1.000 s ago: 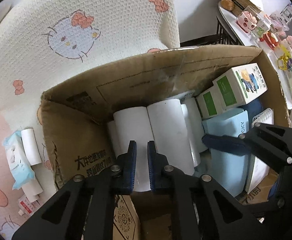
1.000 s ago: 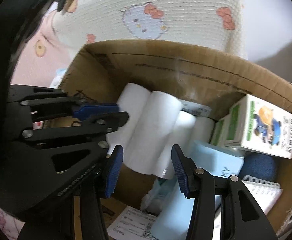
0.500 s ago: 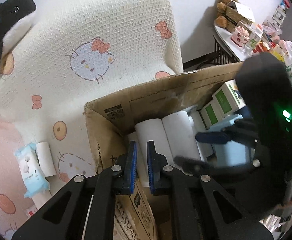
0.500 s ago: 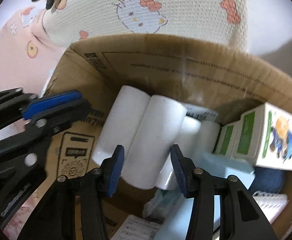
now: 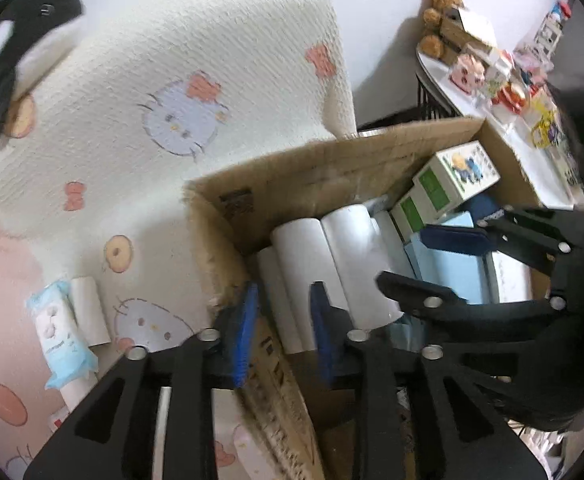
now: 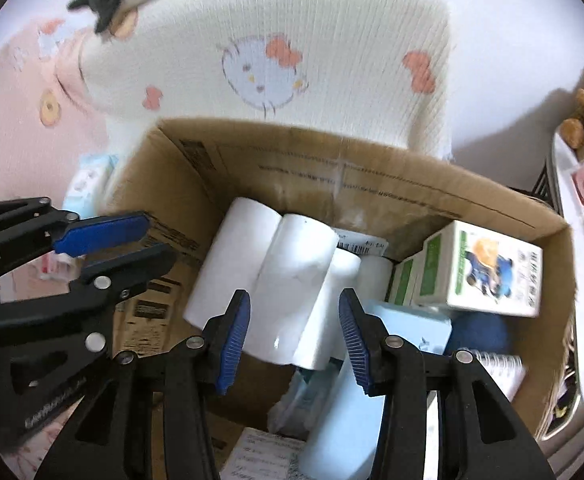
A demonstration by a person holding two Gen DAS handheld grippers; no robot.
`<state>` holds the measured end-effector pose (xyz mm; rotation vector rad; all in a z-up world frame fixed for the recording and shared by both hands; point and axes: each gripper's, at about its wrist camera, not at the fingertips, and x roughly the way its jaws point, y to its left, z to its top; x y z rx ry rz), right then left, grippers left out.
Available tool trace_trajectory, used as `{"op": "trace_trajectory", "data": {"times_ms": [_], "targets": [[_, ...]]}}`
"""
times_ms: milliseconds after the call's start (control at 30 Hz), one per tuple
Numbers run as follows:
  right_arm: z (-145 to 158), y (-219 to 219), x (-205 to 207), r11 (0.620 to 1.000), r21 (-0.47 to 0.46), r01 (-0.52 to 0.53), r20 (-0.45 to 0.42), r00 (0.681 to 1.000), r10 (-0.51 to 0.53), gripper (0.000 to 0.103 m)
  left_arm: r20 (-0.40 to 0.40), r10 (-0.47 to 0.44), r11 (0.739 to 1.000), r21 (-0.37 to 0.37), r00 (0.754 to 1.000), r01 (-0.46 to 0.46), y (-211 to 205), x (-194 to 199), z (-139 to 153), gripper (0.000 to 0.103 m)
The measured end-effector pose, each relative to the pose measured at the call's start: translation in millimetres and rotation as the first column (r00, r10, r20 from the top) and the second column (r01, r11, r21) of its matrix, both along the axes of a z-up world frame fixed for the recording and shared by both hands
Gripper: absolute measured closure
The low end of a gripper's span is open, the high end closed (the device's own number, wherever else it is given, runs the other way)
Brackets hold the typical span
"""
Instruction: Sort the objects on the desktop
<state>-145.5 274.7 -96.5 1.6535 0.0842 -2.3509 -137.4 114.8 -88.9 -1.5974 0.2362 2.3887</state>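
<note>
Mostly sorted: white rolls [image 6: 288, 276] and cartons [image 6: 479, 268] packed in box [image 6: 371, 172], roll [image 5: 90, 310] and tissue pack [image 5: 58, 334] left outside on blanket; left gripper [image 5: 282, 322] opening, empty; right gripper [image 6: 293, 336] narrowed, gripping nothing.

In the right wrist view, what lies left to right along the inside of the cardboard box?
White paper rolls → green-and-white cartoon carton → the cardboard box's right wall.
</note>
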Motion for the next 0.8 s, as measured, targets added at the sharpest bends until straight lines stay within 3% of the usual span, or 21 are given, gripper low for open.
{"op": "trace_trajectory", "data": {"times_ms": [67, 133, 200, 333, 500, 567, 667, 800], "targets": [[8.9, 5.4, 9.2, 0.999, -0.039, 0.033, -0.027, 0.999, -0.034, 0.056, -0.025, -0.009, 1.000, 0.028, 1.000, 0.010, -5.1, 5.9, 9.9, 0.064], [15.1, 8.5, 14.4, 0.996, -0.058, 0.071, -0.062, 0.995, -0.075, 0.050, -0.047, 0.000, 1.000, 0.022, 0.999, 0.001, -8.9, 11.1, 16.9, 0.051], [26.9, 4.4, 37.8, 0.993, -0.066, 0.099, -0.098, 0.990, -0.105, 0.046, -0.097, 0.002, 1.000, 0.014, 0.995, -0.001, -12.4, 19.2, 26.5, 0.047], [46.2, -3.1, 39.9, 0.982, -0.120, 0.146, -0.177, 0.970, -0.166, 0.045, -0.157, 0.003, 1.000, 0.008, 0.988, -0.002, -20.5, 30.2, 43.9, 0.047], [72.8, -8.4, 65.0, 0.960, -0.228, 0.163, -0.238, 0.947, -0.217, 0.019, -0.244, -0.010, 0.999, -0.038, 0.970, 0.001, -35.2, 50.0, 64.6, 0.047], [91.3, -14.6, 82.3, 0.955, -0.254, 0.152, -0.272, 0.937, -0.221, 0.018, -0.288, 0.011, 1.000, -0.015, 0.958, -0.016, -43.9, 60.8, 72.4, 0.046], [106.2, -26.0, 97.2, 0.962, -0.243, 0.127, -0.305, 0.931, -0.200, 0.015, -0.284, 0.046, 0.998, 0.043, 0.958, -0.035, -57.8, 75.5, 78.2, 0.046], [123.6, -42.5, 116.1, 0.983, -0.133, 0.130, -0.382, 0.908, -0.172, 0.003, -0.298, 0.030, 0.999, 0.036, 0.954, -0.020, -64.7, 93.2, 84.7, 0.046]]}}
